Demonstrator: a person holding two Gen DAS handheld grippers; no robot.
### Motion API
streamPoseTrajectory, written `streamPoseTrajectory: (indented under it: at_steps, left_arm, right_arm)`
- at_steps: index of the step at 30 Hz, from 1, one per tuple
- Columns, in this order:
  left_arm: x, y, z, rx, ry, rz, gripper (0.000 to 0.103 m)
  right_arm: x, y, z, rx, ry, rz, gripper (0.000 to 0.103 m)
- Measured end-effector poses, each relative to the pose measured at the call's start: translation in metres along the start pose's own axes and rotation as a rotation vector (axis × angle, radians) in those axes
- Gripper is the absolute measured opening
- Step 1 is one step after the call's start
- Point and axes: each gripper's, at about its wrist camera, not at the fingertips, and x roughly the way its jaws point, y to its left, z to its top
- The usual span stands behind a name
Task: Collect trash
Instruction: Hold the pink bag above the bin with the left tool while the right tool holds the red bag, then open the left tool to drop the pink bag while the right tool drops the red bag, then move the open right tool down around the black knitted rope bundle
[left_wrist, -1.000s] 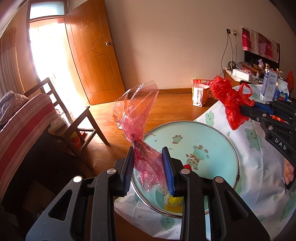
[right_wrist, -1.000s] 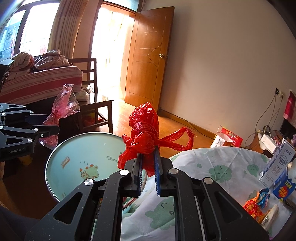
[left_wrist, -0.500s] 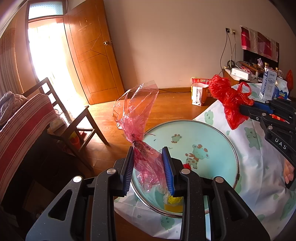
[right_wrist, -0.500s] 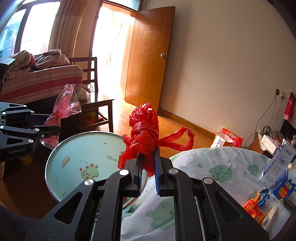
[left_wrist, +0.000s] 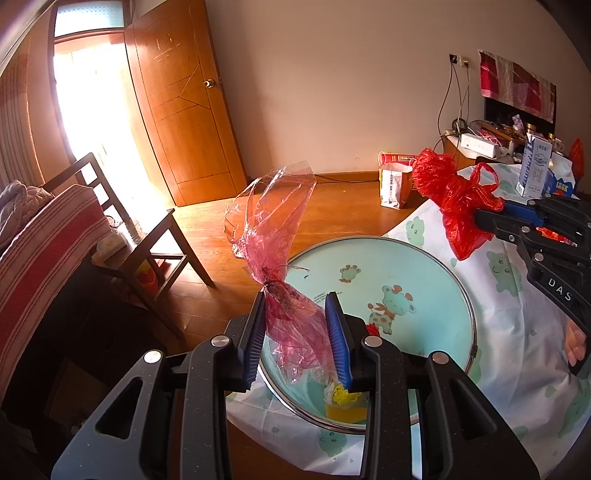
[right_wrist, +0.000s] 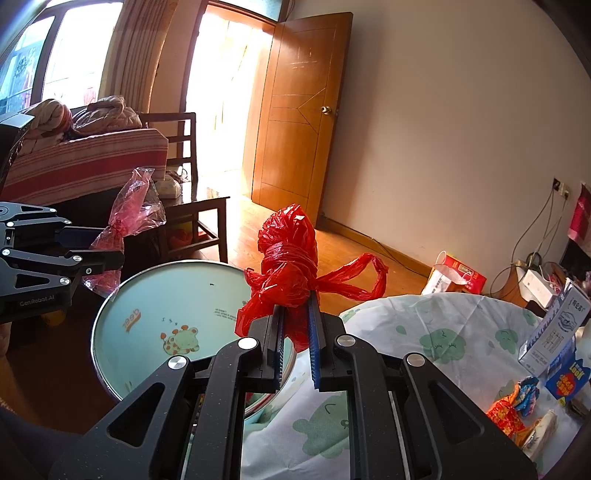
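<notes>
Living room, wood floor, orange door (right_wrist: 295, 122) ajar with hard glare behind it, so the doorway is blown out. Bench (right_wrist: 443, 332) has a white cloth with green prints; a round mint-green tray (left_wrist: 399, 266) with cartoon animals hangs over its near edge.

My left gripper (left_wrist: 297, 332): jaws have just been opening a little, clear pink plastic bag (left_wrist: 273, 229) between them, pads touching it on both sides, twisted neck sticking up above the tray rim. Bag's lower end is hidden behind the fingers; some yellow scrap (left_wrist: 343, 398) below, can't make out what.

My right gripper (right_wrist: 297, 325): nearly closed, clamped on a knotted red plastic bag (right_wrist: 291, 254), one loop handle out to the right. Held above the bench edge, beside the tray.

Right side of bench: milk carton (right_wrist: 557, 328), blue box (right_wrist: 565, 376), crumpled snack wrappers (right_wrist: 517, 402), partly cut by the frame edge. Chair (left_wrist: 147, 236) and striped sofa (right_wrist: 85, 162) off the left side. Paper bag (left_wrist: 393, 184) on the floor by the wall.
</notes>
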Motion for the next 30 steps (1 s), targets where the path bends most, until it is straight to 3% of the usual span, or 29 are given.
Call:
streamPoseTrajectory:
  at_steps: [2,3,4,9,12,19,23,26,30]
  left_arm:
    - [0.000,-0.001,-0.001,-0.001,-0.001,-0.005,0.049]
    - [0.000,-0.002,-0.001,0.001,-0.004,-0.016,0.052]
    - [0.000,-0.003,-0.001,0.007,-0.003,-0.022,0.052]
    - [0.001,-0.005,-0.003,0.009,-0.002,-0.029,0.062]
    - [0.002,-0.007,-0.005,0.003,0.005,-0.026,0.075]
    - [0.008,-0.032,-0.012,0.048,0.027,-0.068,0.080]
    - [0.011,-0.059,-0.013,0.087,0.025,-0.115,0.084]
    - [0.010,-0.080,-0.010,0.100,0.012,-0.155,0.088]
    - [0.008,-0.107,-0.004,0.121,-0.005,-0.200,0.089]
  right_arm:
    - [0.000,0.002,0.000,-0.015,-0.002,0.005,0.019]
    - [-0.002,0.003,0.000,-0.021,-0.009,0.006,0.037]
    - [-0.002,0.004,0.000,-0.024,-0.011,0.009,0.047]
    - [-0.002,0.003,0.000,-0.011,-0.011,0.007,0.052]
    - [-0.004,0.003,0.000,0.001,-0.016,-0.026,0.054]
    - [-0.032,-0.008,-0.008,0.088,0.040,-0.227,0.058]
    - [-0.076,-0.026,-0.025,0.158,0.087,-0.374,0.058]
    - [-0.114,-0.042,-0.047,0.247,0.141,-0.508,0.066]
    - [-0.137,-0.059,-0.075,0.335,0.241,-0.607,0.072]
